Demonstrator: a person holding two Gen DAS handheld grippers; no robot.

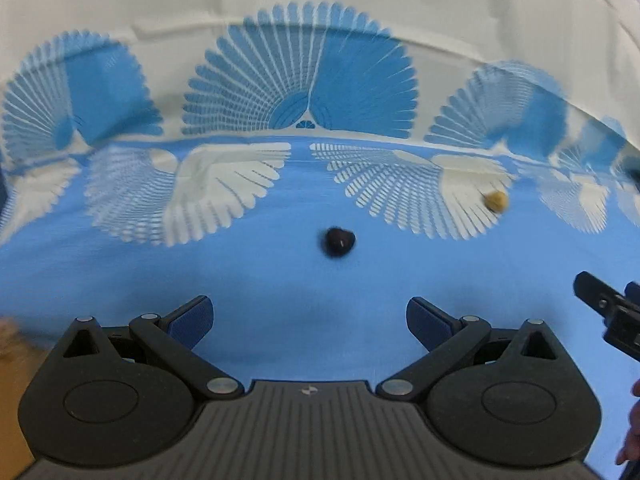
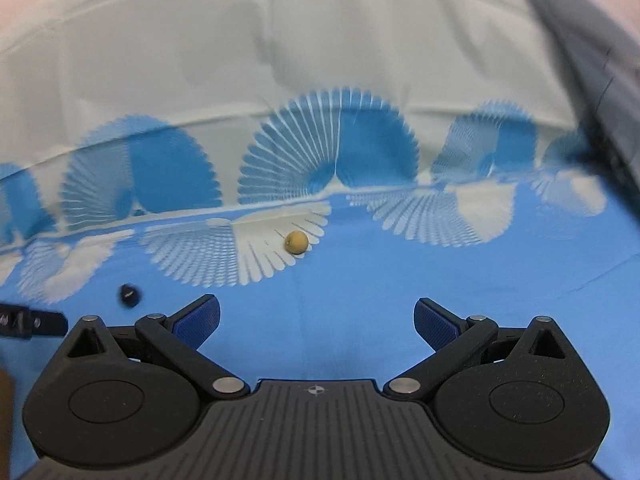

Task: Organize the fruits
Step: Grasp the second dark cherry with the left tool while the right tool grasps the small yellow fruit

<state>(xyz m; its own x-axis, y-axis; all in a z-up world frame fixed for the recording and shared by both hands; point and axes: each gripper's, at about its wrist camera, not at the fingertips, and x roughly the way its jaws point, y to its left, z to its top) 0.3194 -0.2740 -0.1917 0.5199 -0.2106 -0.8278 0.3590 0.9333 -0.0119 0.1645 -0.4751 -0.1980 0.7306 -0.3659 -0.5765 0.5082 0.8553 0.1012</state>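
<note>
Plainly, two small fruits and two empty grippers make up the scene.

Left gripper (image 1: 310, 320): its fingers are spread wide with nothing between them, hovering over the blue cloth (image 1: 120, 272); the dark fruit (image 1: 339, 241) lies ahead of the gap, slightly to the right of centre and well apart from the pads.

Right gripper (image 2: 317, 320): likewise released and holding nothing; the yellow-tan fruit (image 2: 296, 242) sits ahead of it, a little left of the midline, on a white fan of the cloth's pattern.

Dark fruit: small, roundish and glossy, resting on plain blue fabric (it also shows at the left of the right wrist view, near the other gripper's finger).

Yellow-tan fruit: round and smooth-looking, right of and beyond the dark one in the left wrist view.

Destination: no bowl, tray or basket shows in either view, so where the fruits should go cannot be told.

Task stage: judged to be an approach, with neither fruit grasped yet.

Risk, rolling: both fruits look round and small, so a pad touching one side first would likely push it away across the cloth.

Risk, cloth: fingers lowered too far could catch and bunch the fabric, shifting the fruit.

Risk, crowding: the grippers work near each other, and crossing paths could make them collide.
</note>
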